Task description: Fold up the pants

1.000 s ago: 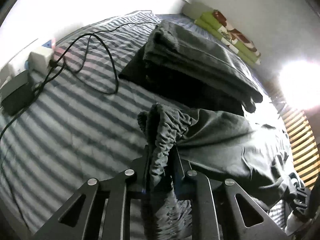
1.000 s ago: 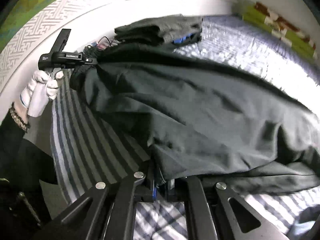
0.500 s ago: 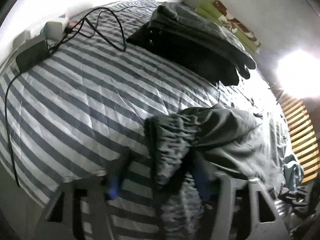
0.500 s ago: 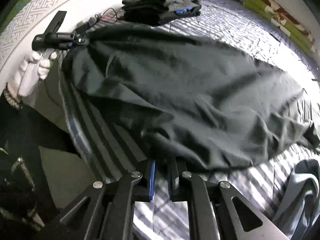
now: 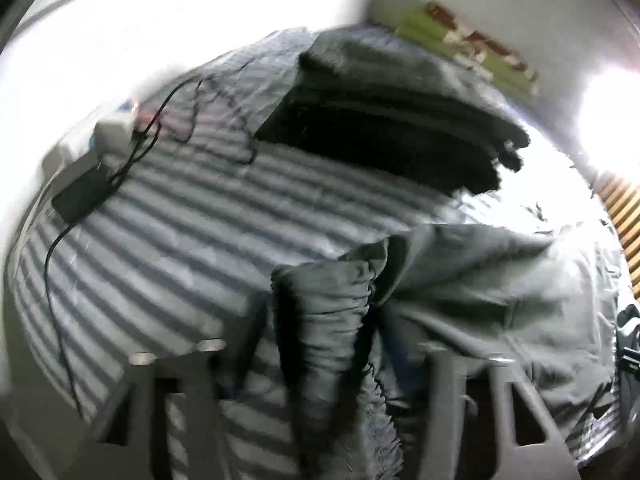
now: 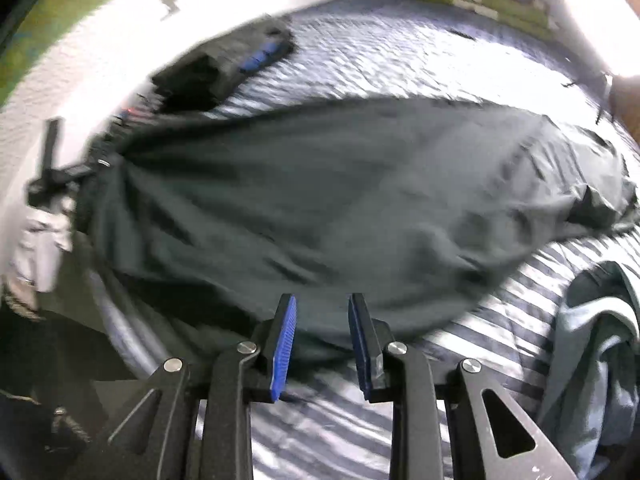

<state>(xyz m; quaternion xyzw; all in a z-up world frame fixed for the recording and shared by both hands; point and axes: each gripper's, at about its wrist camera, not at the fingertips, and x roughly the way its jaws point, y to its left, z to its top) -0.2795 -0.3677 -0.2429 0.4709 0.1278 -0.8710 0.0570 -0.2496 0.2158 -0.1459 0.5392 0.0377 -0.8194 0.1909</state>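
Dark grey pants (image 6: 340,200) lie spread across the striped bed cover (image 5: 160,240). In the left wrist view their gathered waistband (image 5: 324,312) sits loosely between the wide-apart fingers of my left gripper (image 5: 320,320); the jaws are closing and the pads do not press on it. That gripper (image 6: 52,176) also shows at the far left of the right wrist view, in a white-gloved hand (image 6: 40,232). My right gripper (image 6: 322,320) is at the pants' near edge. Its blue pads (image 6: 284,340) stand apart and are opening, with the cloth edge just beyond them, not pinched.
A stack of folded dark clothes (image 5: 392,120) rests at the head of the bed, beside a black cable with a charger (image 5: 80,192). A light blue garment (image 6: 592,340) lies crumpled at the right. Green patterned bedding (image 5: 472,40) lines the wall. Wooden slats (image 5: 624,216) show at the right edge.
Both grippers have let go of the pants: the left jaws spread off the waistband, the right jaws parted off the near edge. The pants dropped flat onto the bed.
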